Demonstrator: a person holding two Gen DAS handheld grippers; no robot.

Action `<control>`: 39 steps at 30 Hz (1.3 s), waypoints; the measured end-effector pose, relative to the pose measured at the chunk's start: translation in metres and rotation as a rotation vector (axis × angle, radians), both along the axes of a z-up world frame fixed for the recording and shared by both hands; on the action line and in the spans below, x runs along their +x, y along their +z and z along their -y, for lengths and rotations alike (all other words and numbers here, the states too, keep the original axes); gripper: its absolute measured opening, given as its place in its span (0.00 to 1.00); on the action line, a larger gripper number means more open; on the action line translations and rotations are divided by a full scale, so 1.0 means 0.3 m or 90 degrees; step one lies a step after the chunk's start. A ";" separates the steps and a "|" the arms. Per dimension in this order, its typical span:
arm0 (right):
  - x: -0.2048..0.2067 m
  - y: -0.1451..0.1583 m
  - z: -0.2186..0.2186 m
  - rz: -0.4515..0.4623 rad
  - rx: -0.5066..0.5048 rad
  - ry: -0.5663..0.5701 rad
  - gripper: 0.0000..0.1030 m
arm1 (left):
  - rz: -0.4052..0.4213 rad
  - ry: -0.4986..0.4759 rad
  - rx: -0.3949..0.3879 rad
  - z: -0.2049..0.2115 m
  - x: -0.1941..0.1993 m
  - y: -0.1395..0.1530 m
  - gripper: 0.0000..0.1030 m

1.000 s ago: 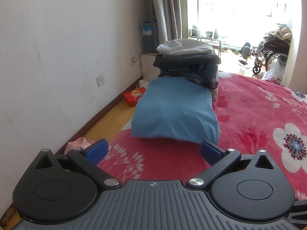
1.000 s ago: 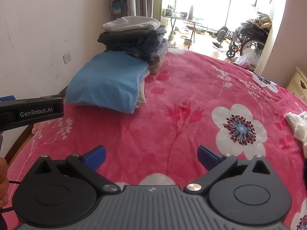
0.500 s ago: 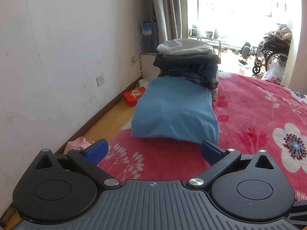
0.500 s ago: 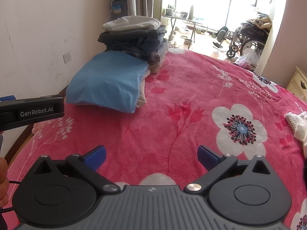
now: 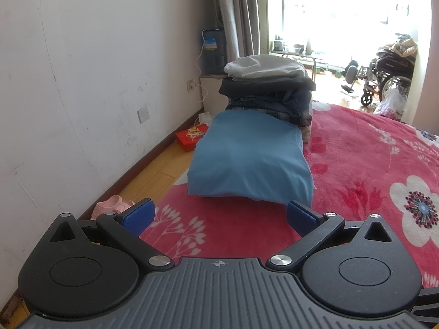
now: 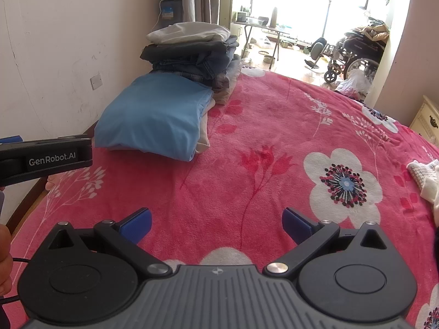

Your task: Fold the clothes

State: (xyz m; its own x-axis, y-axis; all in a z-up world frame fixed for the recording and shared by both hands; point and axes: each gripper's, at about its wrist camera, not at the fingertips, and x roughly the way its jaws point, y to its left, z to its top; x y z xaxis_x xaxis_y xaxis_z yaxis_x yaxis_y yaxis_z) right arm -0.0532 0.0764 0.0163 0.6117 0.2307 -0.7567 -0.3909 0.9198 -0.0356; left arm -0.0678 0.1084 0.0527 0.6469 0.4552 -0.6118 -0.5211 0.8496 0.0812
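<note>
A folded blue garment (image 5: 251, 159) (image 6: 156, 115) lies on the red flowered blanket (image 6: 274, 148) near the bed's left edge. Behind it stands a stack of folded dark and grey clothes (image 5: 267, 87) (image 6: 192, 52). A white knitted garment (image 6: 424, 175) shows at the right edge of the right wrist view. My left gripper (image 5: 219, 215) is open and empty just short of the blue garment; its side (image 6: 45, 159) shows in the right wrist view. My right gripper (image 6: 216, 222) hovers open over bare blanket, holding nothing.
A white wall (image 5: 82, 82) and a strip of wooden floor (image 5: 153, 175) run along the left, with pink slippers (image 5: 112, 205) and a red box (image 5: 190, 137) on the floor. A wheelchair (image 6: 354, 52) stands by the bright doorway. A cream dresser (image 6: 428, 120) is at right.
</note>
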 end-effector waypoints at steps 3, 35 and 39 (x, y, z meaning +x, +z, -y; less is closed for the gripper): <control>-0.002 0.000 -0.001 0.000 0.000 0.000 1.00 | 0.000 0.000 0.000 0.000 -0.001 0.000 1.00; 0.005 0.003 -0.001 -0.001 0.001 -0.003 1.00 | -0.005 -0.001 -0.002 -0.003 -0.004 0.000 1.00; 0.006 0.000 -0.001 -0.002 0.001 -0.004 1.00 | -0.006 0.000 -0.003 -0.003 -0.004 -0.002 1.00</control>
